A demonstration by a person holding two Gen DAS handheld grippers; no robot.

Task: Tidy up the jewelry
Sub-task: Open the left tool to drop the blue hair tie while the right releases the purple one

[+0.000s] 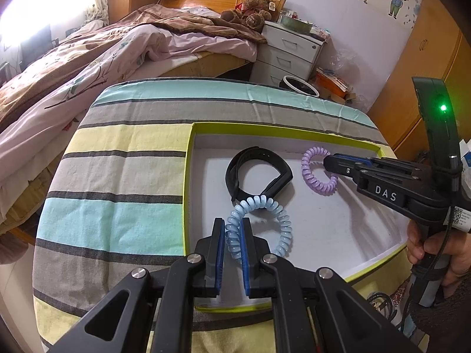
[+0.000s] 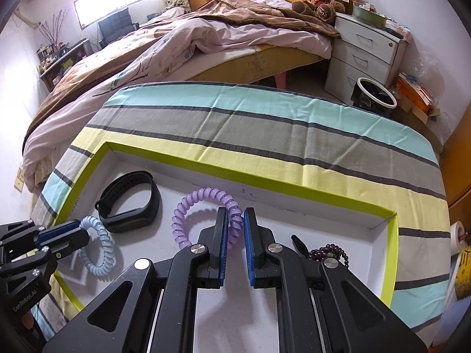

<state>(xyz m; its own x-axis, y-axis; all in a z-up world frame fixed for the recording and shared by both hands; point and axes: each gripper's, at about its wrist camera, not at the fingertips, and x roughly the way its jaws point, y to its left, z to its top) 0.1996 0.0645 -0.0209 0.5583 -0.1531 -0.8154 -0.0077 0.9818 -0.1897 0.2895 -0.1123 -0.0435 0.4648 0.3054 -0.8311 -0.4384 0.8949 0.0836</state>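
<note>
Two handheld grippers each pinch a coiled bracelet inside a shallow white box.

The left gripper [image 1: 233,232] clamps the blue coil bracelet [image 1: 273,223]; the right gripper [image 2: 235,220] clamps the purple coil bracelet [image 2: 203,206]. Just beyond both lies a black wristband [image 1: 259,170]; the box [image 1: 188,176] rests on striped cloth [image 1: 123,158].

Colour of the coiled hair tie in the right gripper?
Purple coiled hair tie, translucent lilac; clearest in the right wrist view.
</note>
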